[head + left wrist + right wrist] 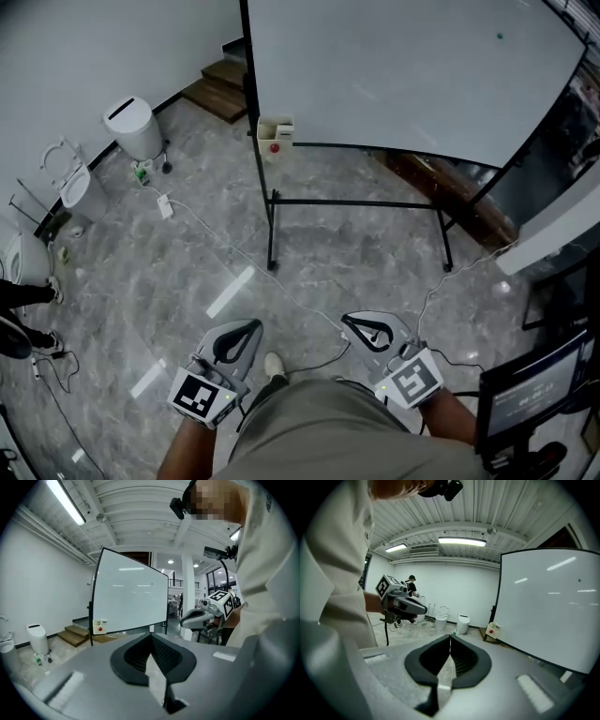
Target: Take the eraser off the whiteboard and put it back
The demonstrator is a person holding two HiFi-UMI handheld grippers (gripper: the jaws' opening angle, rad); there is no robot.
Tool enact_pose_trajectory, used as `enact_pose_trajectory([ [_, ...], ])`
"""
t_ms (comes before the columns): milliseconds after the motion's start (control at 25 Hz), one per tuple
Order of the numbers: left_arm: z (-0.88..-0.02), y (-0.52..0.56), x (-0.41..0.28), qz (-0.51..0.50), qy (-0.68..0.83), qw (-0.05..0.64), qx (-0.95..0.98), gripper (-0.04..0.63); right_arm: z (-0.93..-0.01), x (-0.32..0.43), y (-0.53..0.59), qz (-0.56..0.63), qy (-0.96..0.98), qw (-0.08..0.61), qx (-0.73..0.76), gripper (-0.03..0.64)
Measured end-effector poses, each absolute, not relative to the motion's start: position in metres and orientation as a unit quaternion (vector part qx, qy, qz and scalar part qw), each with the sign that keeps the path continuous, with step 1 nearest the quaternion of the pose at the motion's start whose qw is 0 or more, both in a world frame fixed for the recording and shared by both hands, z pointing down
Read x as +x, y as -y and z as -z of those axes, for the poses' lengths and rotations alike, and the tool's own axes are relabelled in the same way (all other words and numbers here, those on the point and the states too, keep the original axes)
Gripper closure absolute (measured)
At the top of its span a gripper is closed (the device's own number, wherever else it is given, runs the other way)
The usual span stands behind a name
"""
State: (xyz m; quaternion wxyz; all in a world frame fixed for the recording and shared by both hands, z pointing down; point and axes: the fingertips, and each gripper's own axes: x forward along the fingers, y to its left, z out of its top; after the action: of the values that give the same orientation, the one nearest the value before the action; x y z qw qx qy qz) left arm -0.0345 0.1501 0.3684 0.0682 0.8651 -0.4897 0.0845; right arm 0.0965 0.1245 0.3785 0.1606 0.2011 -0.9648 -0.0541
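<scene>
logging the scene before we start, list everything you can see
whiteboard: one, white on black stand, top centre
eraser: one, cream with red dot, board's lower left corner
bin: one, white, upper left
toilets: at least two, white, far left
steps: one set, brown wood, behind board
cable: one, white, across floor
screen: one, dark, lower right
bystander: one, dark clothes, far left edge
left gripper: one, grey, jaws shut, empty, bottom left
right gripper: one, grey, jaws shut, empty, bottom right

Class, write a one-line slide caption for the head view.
Left hand-held gripper and right hand-held gripper, shut and empty, point toward the whiteboard, eraser at its lower-left corner.
</scene>
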Motion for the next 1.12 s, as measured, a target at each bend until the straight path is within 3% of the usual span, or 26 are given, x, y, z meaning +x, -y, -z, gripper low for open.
enact_pose_trajectory([
  [400,-0.37,-0.202,0.093,-0.102,0.519,0.076,0.845,0.589,-0.404,0.233,-0.16,0.021,0.967,0.178,0.18,0.612],
  [800,-0.368,-0.263,0.143,-0.109,0.51,0.077,0.85,0.589,-0.39,0.268,-0.213,0.031,0.971,0.157,0.179,0.614],
  [1120,-0.355,-0.327,0.144,-0.096,0.514,0.068,0.85,0.589,-0.369,0.269,-0.278,0.058,0.97,0.152,0.183,0.612],
])
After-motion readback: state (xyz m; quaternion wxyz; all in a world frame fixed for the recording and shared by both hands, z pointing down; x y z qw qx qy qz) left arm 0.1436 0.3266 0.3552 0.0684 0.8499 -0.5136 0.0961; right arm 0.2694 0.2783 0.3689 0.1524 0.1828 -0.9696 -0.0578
